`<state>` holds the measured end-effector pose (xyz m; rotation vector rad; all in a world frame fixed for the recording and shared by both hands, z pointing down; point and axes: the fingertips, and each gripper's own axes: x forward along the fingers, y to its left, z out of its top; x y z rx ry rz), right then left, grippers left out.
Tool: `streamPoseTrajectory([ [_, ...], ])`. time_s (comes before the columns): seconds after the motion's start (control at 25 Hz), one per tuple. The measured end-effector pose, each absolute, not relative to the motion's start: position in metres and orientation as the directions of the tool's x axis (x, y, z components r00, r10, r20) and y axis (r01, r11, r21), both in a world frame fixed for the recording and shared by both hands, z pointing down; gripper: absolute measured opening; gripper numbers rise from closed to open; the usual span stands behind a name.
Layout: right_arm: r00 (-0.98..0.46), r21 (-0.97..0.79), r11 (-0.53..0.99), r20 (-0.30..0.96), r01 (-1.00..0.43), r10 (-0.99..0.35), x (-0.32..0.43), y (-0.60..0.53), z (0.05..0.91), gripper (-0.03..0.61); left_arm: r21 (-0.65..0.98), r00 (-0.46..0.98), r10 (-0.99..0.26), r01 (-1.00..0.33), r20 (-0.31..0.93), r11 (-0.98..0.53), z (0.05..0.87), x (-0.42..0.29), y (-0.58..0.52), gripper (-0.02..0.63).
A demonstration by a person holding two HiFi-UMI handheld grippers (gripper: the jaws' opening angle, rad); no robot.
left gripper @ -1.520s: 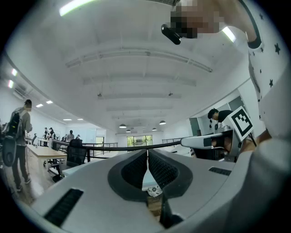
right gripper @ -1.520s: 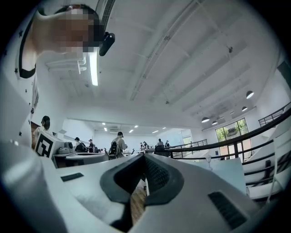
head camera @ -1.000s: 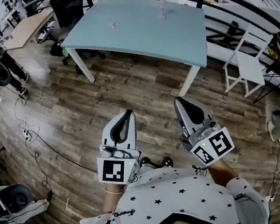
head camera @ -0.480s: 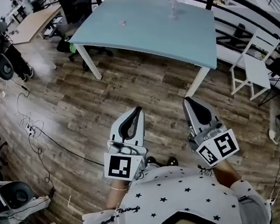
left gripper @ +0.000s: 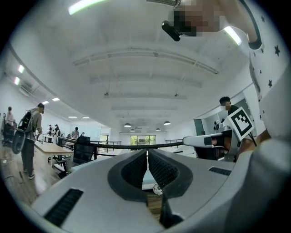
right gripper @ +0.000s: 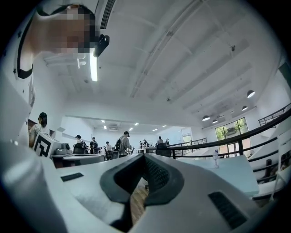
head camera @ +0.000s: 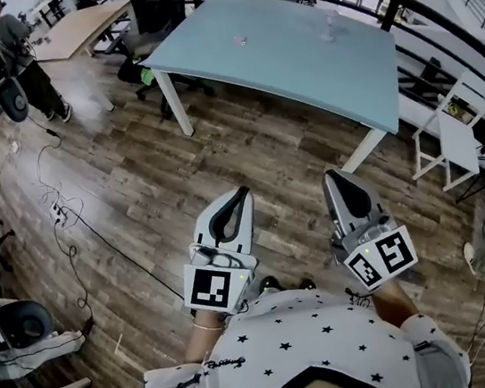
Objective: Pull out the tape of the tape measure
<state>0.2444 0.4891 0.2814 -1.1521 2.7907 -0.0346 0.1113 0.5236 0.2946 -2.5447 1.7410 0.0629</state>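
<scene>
The left hand-held gripper (head camera: 238, 195) and right hand-held gripper (head camera: 332, 176) (side by side) have jaws pressed together.

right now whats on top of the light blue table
On the table stand a small clear bottle and, apart from it, a small pale object too tiny to name. Nearly the whole top shows; nothing visibly covers it.

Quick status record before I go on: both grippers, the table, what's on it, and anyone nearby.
left gripper: fingers shut, empty, over the wood floor
right gripper: fingers shut, empty, beside the left one
table: light blue, ahead, not yet reached
on table: small pale object, too small to identify; clear bottle
bystander: standing far left, near another desk
</scene>
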Motion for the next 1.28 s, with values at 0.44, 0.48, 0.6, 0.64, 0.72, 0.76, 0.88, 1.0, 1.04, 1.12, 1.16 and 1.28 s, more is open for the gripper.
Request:
streamPoseTrajectory([
  [0.44, -0.717, -0.101, 0.723, -0.096, -0.683, -0.691, 0.204, 0.487, 0.285, -0.002, -0.015, 0.316, -0.947, -0.949, -0.049, -0.316, 0.303, 0.061, 0.529, 0.032],
  [0.48, -0.716, -0.105, 0.722, -0.092, -0.684, -0.692, 0.204, 0.485, 0.287, -0.002, -0.014, 0.318, -0.947, -0.948, -0.049, -0.318, 0.304, 0.061, 0.529, 0.032],
  [0.6, -0.717, -0.115, 0.722, -0.084, -0.682, -0.692, 0.203, 0.479, 0.292, -0.002, -0.002, 0.321, -0.946, -0.947, -0.043, -0.321, 0.309, 0.061, 0.523, 0.032],
  [0.64, -0.718, -0.117, 0.723, -0.084, -0.681, -0.691, 0.203, 0.476, 0.293, -0.002, 0.004, 0.321, -0.946, -0.947, -0.042, -0.321, 0.311, 0.062, 0.52, 0.033],
  [0.72, -0.723, -0.117, 0.727, -0.086, -0.676, -0.686, 0.2, 0.469, 0.293, -0.002, 0.012, 0.32, -0.947, -0.947, -0.042, -0.32, 0.311, 0.061, 0.513, 0.032],
  [0.76, -0.725, -0.113, 0.731, -0.09, -0.673, -0.683, 0.199, 0.465, 0.292, -0.002, 0.012, 0.318, -0.947, -0.948, -0.042, -0.318, 0.311, 0.059, 0.509, 0.033],
  [0.88, -0.732, -0.096, 0.74, -0.113, -0.665, -0.672, 0.195, 0.444, 0.29, -0.002, 0.002, 0.293, -0.955, -0.956, -0.051, -0.294, 0.31, 0.052, 0.496, 0.033],
  [1.0, -0.74, -0.106, 0.751, -0.129, -0.652, -0.66, 0.186, 0.417, 0.291, -0.002, 0.003, 0.251, -0.967, -0.968, -0.04, -0.252, 0.313, 0.036, 0.48, 0.034],
  [1.04, -0.743, -0.113, 0.755, -0.13, -0.646, -0.656, 0.182, 0.408, 0.292, -0.002, 0.0, 0.241, -0.97, -0.971, -0.033, -0.241, 0.314, 0.031, 0.474, 0.034],
  [1.12, -0.75, -0.125, 0.761, -0.127, -0.637, -0.649, 0.175, 0.389, 0.295, 0.0, -0.006, 0.223, -0.974, -0.975, -0.029, -0.223, 0.315, 0.022, 0.46, 0.033],
  [1.16, -0.754, -0.127, 0.764, -0.123, -0.632, -0.645, 0.171, 0.38, 0.298, 0.0, -0.003, 0.214, -0.976, -0.977, -0.032, -0.214, 0.316, 0.017, 0.453, 0.034],
  [1.28, -0.766, -0.138, 0.773, -0.113, -0.619, -0.633, 0.158, 0.352, 0.308, 0.002, 0.011, 0.189, -0.982, -0.982, -0.031, -0.189, 0.322, 0.003, 0.429, 0.033],
])
